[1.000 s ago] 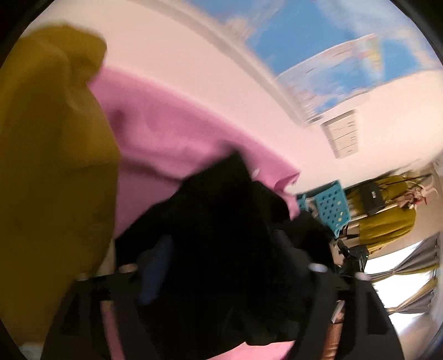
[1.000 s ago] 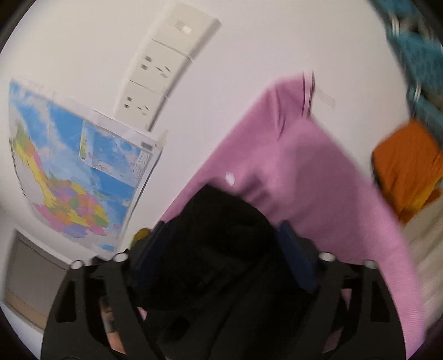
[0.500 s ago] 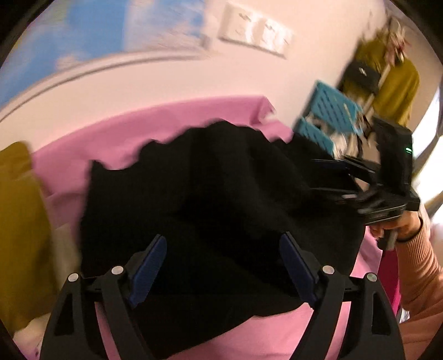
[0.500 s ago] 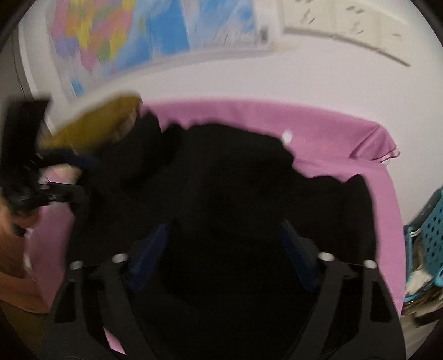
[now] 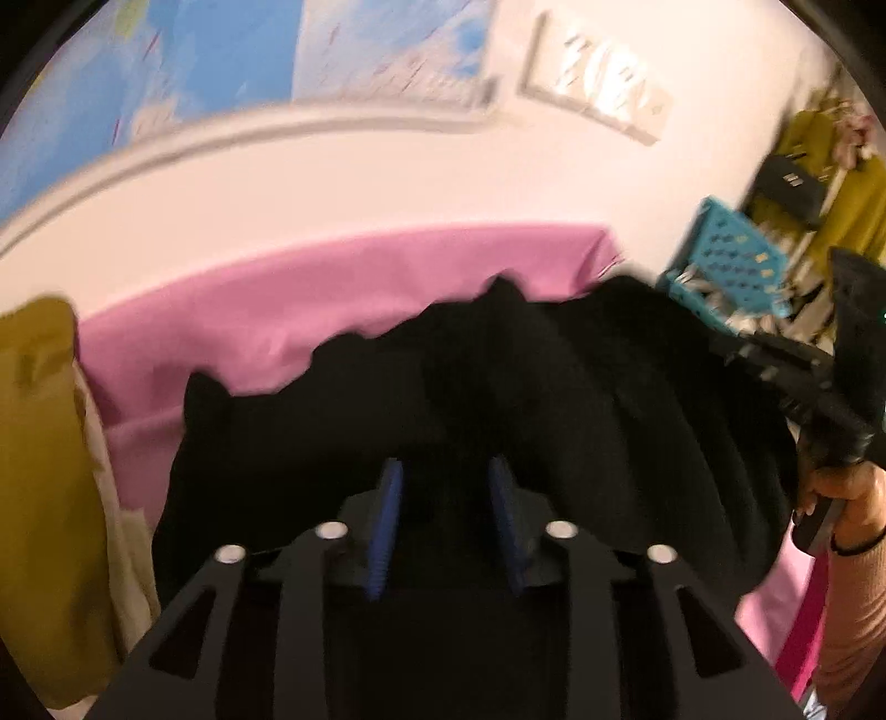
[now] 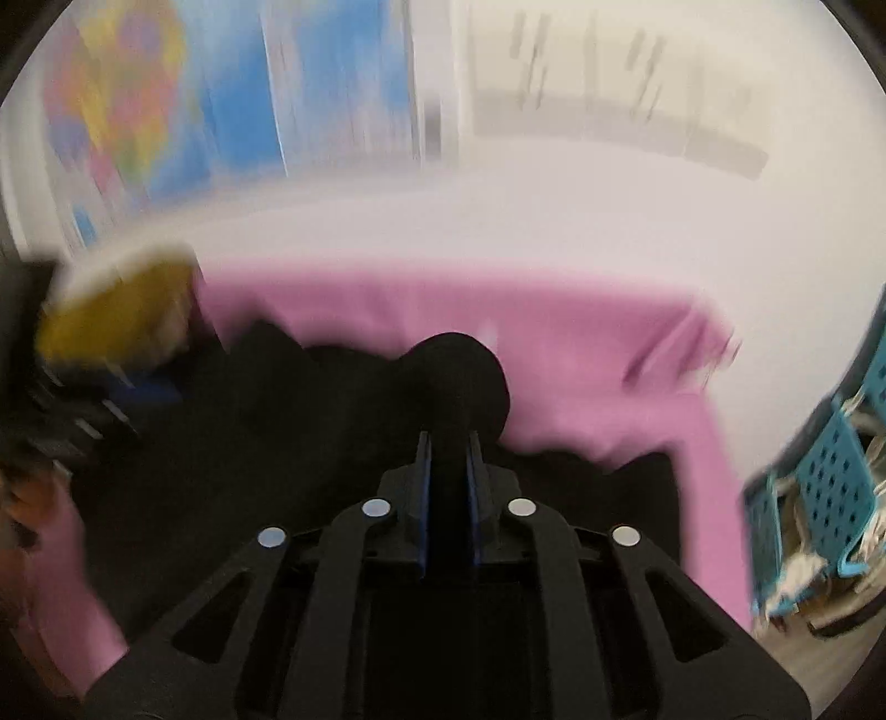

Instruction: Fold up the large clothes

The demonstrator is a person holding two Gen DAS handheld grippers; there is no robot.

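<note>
Both grippers have just been closing on the black garment: the right gripper is pinching a bunched fold, the left gripper is half-closed around cloth. The garment is lying across the pink sheet, whose far edge is meeting the wall.

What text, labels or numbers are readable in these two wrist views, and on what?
None readable.
Wall map: print is there, blurred beyond reading in both views.
Wall sockets: marks smeared, unreadable.
Black bag on the rack: a small pale mark, too small to read.
Black garment: no print visible.
</note>
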